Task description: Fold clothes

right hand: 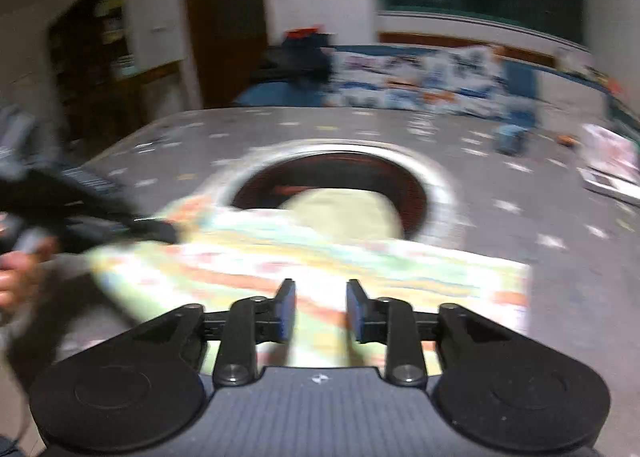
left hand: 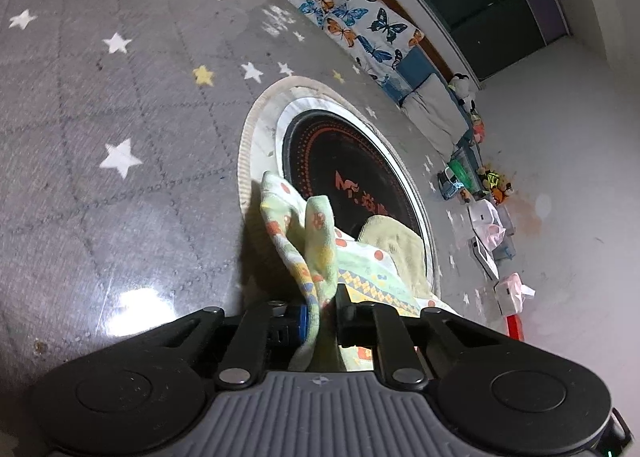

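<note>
A light green patterned garment (left hand: 316,241) with orange dots lies on the grey star-print table (left hand: 120,97), partly over a round black burner (left hand: 344,173). My left gripper (left hand: 322,315) is shut on a bunched fold of it, lifted off the table. In the blurred right wrist view the garment (right hand: 304,253) is spread flat across the table. My right gripper (right hand: 320,307) is open just above its near edge, with nothing between the fingers. The left gripper (right hand: 160,231) shows at the garment's left corner, held by a hand (right hand: 20,273).
The burner (right hand: 332,181) sits in a white ring at the table's middle. A butterfly-print cloth (left hand: 340,13) covers a bench behind the table. Boxes and toys (left hand: 488,213) lie on the floor at the right. A book (right hand: 612,165) lies at the table's right edge.
</note>
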`<state>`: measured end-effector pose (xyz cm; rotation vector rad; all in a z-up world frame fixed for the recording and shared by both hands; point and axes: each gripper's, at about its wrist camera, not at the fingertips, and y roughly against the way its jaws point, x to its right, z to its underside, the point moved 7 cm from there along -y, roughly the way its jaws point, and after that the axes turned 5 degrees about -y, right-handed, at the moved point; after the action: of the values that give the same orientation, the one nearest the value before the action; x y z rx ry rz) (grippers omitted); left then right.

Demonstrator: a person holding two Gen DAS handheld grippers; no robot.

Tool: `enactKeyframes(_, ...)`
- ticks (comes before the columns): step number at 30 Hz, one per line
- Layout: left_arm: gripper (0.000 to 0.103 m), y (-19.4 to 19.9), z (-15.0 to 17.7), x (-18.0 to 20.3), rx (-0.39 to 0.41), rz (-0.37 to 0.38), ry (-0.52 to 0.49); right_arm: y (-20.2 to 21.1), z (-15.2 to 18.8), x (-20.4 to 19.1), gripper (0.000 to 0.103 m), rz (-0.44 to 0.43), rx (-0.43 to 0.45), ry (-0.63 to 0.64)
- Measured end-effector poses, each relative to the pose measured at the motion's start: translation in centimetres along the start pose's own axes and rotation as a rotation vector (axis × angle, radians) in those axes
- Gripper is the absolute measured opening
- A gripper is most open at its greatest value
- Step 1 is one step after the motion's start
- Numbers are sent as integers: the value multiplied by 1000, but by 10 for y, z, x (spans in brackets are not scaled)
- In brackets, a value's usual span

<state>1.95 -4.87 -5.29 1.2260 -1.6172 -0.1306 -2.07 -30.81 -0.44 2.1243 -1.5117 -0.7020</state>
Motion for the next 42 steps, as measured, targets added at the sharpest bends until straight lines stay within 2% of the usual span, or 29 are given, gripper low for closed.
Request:
enactKeyframes(4, 13, 0, 0, 4, 10, -12, -38, -8, 0, 56, 41, 133, 8, -91)
enactKeyframes(7, 13, 1, -1, 8, 17, -20, -66, -14, 2, 85, 43, 180, 4, -150)
enactKeyframes(9, 13, 1, -1, 10, 22, -26, -85, -20, 2, 97, 49, 187, 7, -196)
enactKeyframes(14, 12, 1, -1, 18, 35, -46, -149, -25, 2, 98, 49, 151, 25, -248)
enactKeyframes(15, 11, 1, -1, 19, 37, -50, -163, -26, 2, 96, 49, 141, 26, -248)
enactKeyframes(17, 10, 2, -1, 24, 42, -53, -191, -27, 2, 88, 29, 123, 23, -237)
enactKeyframes(18, 9, 2, -2, 27, 45, -53, -206, -27, 1, 85, 25, 117, 22, -236)
enactKeyframes(20, 8, 4, -3, 34, 51, -51, -240, -27, 1, 83, 10, 113, 24, -239)
enactKeyframes(29, 7, 5, -19, 92, 76, 6, -354, 20, -29, 84, 4, 113, 154, -246)
enactKeyframes(34, 7, -14, -21, 125, 69, 35, -396, 52, -52, 101, 0, 169, 227, -232)
enactKeyframes(37, 7, -26, -20, 142, 57, 48, -413, 62, -58, 122, 0, 181, 216, -279)
enactKeyframes(39, 7, -28, -18, 141, 52, 42, -420, 59, -50, 130, 1, 162, 179, -296)
enactKeyframes(42, 7, -28, -17, 133, 47, 25, -411, 47, -31, 137, 8, 163, 130, -301)
